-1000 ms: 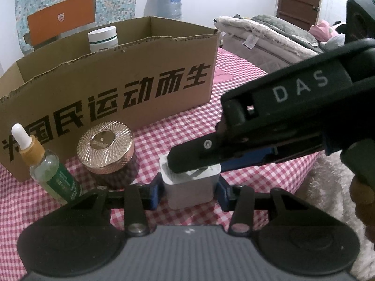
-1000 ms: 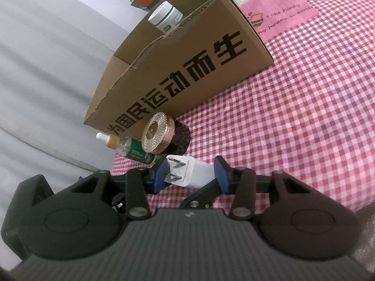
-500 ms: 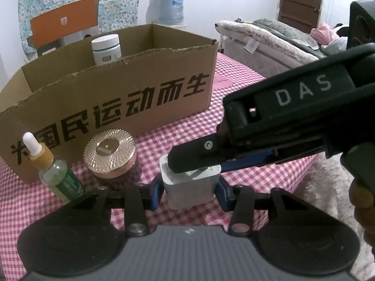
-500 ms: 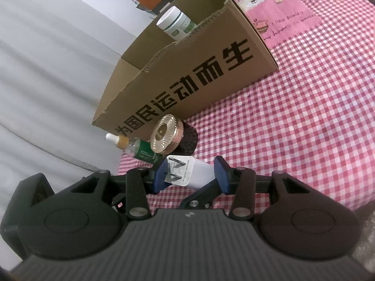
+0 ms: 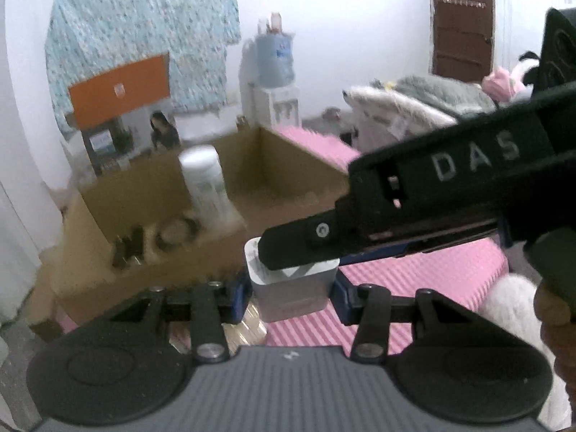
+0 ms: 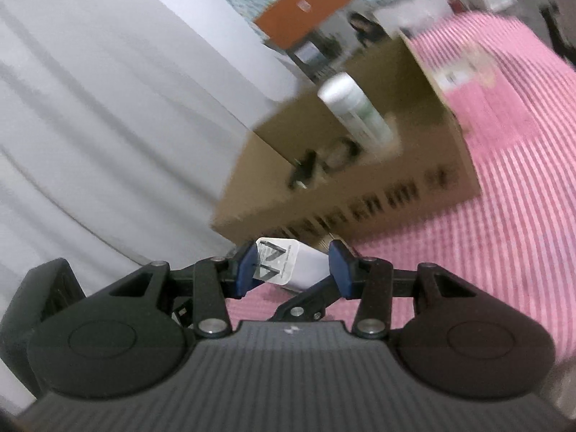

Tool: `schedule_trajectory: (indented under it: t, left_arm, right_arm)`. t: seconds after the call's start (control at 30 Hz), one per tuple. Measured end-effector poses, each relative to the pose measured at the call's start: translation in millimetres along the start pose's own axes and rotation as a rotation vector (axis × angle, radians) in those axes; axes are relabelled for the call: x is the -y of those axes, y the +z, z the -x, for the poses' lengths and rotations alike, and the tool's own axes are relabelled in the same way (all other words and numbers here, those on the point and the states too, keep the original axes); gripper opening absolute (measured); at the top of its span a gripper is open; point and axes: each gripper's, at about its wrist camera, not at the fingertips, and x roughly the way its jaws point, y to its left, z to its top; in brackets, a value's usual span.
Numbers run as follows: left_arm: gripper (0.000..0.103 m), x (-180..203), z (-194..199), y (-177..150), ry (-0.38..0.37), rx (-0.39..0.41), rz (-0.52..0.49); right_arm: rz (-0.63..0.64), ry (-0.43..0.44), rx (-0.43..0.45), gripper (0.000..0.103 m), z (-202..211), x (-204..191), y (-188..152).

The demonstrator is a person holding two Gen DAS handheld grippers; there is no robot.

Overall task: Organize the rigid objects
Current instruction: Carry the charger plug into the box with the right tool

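left wrist view: the left gripper point(image 5: 291, 289) clamps a white charger point(image 5: 291, 284) by its sides, held above the pink checked cloth point(image 5: 414, 273); the right gripper point(image 5: 306, 248) crosses in from the right, one finger over the charger's top. behind, one cardboard box point(image 5: 288, 165) holds one white bottle point(image 5: 205, 180).

right wrist view: only here, the charger's point(image 6: 288, 264) two folded prongs show, with the right gripper point(image 6: 293, 270) closed on that end. the box's point(image 6: 396, 183) printed front faces the camera, blurred.

A white charger point(image 5: 293, 284) sits between blue pads point(image 6: 248, 270), beyond it a brown cardboard box point(image 6: 414, 180) with black lettering on a pink-and-white tablecloth point(image 6: 522, 216).
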Motion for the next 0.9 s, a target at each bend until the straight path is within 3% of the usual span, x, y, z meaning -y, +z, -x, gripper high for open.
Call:
schedule_trajectory:
  t: [0.27,0.4,0.57,0.9]
  left_arm:
    - [0.047,-43.7,-4.9,68.2,0.039,0.020,0.020]
    - [0.047,-70.4,-39.6,93.7,0.020,-0.065,0.041]
    - [0.047,-94.4,-91.6,99.4,-0.009,-0.209,0.042]
    - [0.047,-123.7,-180.6,83.4,-0.094,-0.472,0.102]
  right_arm:
    - [0.114,0.055,0.003,0.044,-21.1,-43.5,78.9]
    - [0.095,0.043,-0.046,0.045,-52.4,-42.9,114.7]
    - [0.013,0.006,-0.156,0.045,-103.8,-18.2,143.4]
    - [-0.118,-0.072,-0.351,0.045,-173.0,38.6,143.1]
